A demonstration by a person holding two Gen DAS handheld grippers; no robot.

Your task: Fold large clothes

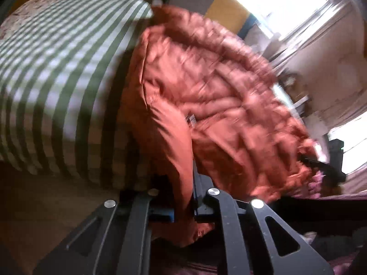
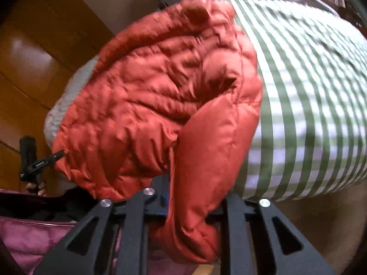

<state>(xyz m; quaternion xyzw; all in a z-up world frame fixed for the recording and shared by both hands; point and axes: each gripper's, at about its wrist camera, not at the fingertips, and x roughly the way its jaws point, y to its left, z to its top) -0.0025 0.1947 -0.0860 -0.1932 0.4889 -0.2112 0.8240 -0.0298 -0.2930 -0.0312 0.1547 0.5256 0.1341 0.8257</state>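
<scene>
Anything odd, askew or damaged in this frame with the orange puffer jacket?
Nothing looks damaged or spilled. The orange puffer jacket hangs bunched and uneven over the green-striped bedding, not flat. The left gripper and right gripper each pinch a fold of it. Both views are motion-blurred, so fine detail is unclear.

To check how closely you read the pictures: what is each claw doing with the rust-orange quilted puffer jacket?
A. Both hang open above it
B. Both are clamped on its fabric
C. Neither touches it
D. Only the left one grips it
B: the rust-orange quilted puffer jacket runs pinched between the fingers of the left claw and of the right claw.
</scene>
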